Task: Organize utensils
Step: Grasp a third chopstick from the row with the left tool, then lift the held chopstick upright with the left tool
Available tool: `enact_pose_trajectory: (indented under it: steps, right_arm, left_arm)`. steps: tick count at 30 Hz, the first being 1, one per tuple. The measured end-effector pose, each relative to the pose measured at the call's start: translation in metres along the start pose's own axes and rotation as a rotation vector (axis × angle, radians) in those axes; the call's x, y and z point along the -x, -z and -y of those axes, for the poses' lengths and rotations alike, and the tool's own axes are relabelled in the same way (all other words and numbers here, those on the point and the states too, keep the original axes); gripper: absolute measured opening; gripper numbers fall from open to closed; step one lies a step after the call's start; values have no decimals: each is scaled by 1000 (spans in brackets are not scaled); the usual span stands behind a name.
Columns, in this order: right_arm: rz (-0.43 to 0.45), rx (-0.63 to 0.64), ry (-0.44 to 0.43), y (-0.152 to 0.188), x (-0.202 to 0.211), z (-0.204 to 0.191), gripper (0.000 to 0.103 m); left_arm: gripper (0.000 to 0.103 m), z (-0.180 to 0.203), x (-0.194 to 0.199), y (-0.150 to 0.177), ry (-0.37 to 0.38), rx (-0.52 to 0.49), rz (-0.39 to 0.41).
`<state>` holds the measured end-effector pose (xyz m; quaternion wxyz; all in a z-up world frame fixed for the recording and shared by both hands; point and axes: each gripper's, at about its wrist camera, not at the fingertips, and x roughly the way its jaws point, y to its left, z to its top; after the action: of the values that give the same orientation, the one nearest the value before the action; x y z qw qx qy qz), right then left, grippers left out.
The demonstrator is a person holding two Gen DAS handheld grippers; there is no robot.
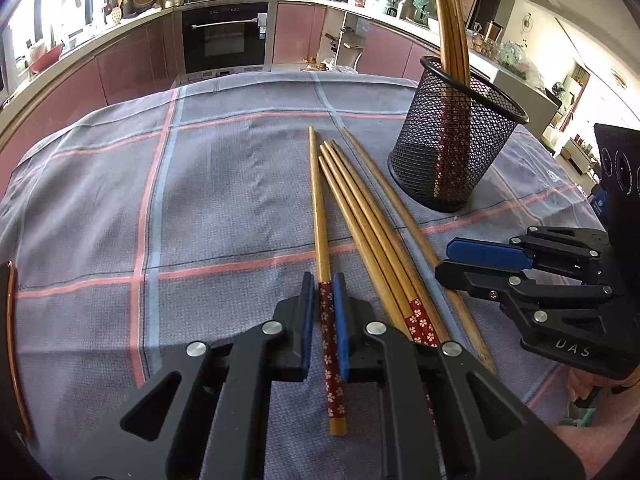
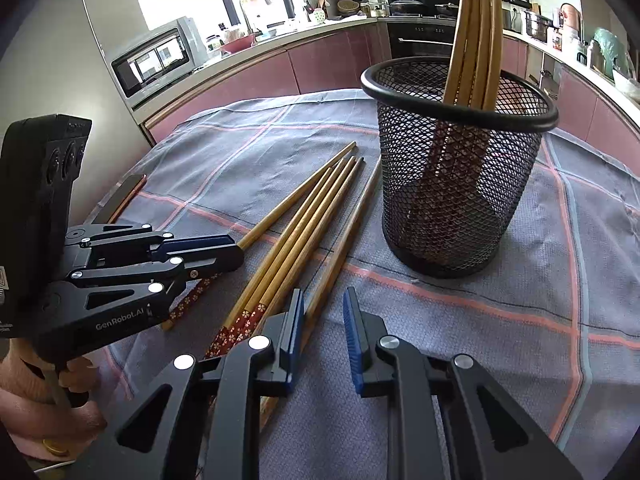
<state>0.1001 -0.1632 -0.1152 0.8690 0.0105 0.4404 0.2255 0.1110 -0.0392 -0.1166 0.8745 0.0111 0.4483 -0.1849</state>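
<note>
Your left gripper is clamped on a single chopstick, its blue pads pressing either side of the red flowered handle; that chopstick lies flat on the checked cloth, its bare tip pointing to 12 o'clock in the left wrist view. Your right gripper has its jaws a little apart with only cloth between the pads; it grips nothing, though its left pad sits just beside a plain stick lying at the right edge of the pile. The loose bundle of chopsticks rests between the two grippers, fanning toward 1 o'clock in the right wrist view. The mesh cup stands upright at 1 o'clock from the right gripper, already holding several chopsticks handle-down, tips leaning up out of the rim.

By the look of it you are at the pick-up step of one more chopstick; part of the job is done, and five or so remain on the cloth. The next move, as I judge it, calls for lifting the held stick clear of its neighbours, tipping it upright with the handle down, and carrying it toward 2 o'clock over the cup's rim before letting go; keep the grip firm, since a thin round stick may pivot between the pads; mind the tips already standing in the cup.
</note>
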Motion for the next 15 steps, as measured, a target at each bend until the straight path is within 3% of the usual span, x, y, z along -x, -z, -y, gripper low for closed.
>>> enact_pose_trajectory:
  steps: [2, 5, 15]
  right_arm:
    - [-3, -8, 3, -1, 1, 1, 19]
    - [-3, -12, 24, -6, -3, 3, 22]
    - [17, -20, 65, -23, -22, 3, 22]
  left_arm:
    - [10, -1, 2, 0, 0, 2, -2]
    - [23, 1, 1, -4, -22, -16, 4]
    - [22, 10, -20, -27, -67, -82, 0]
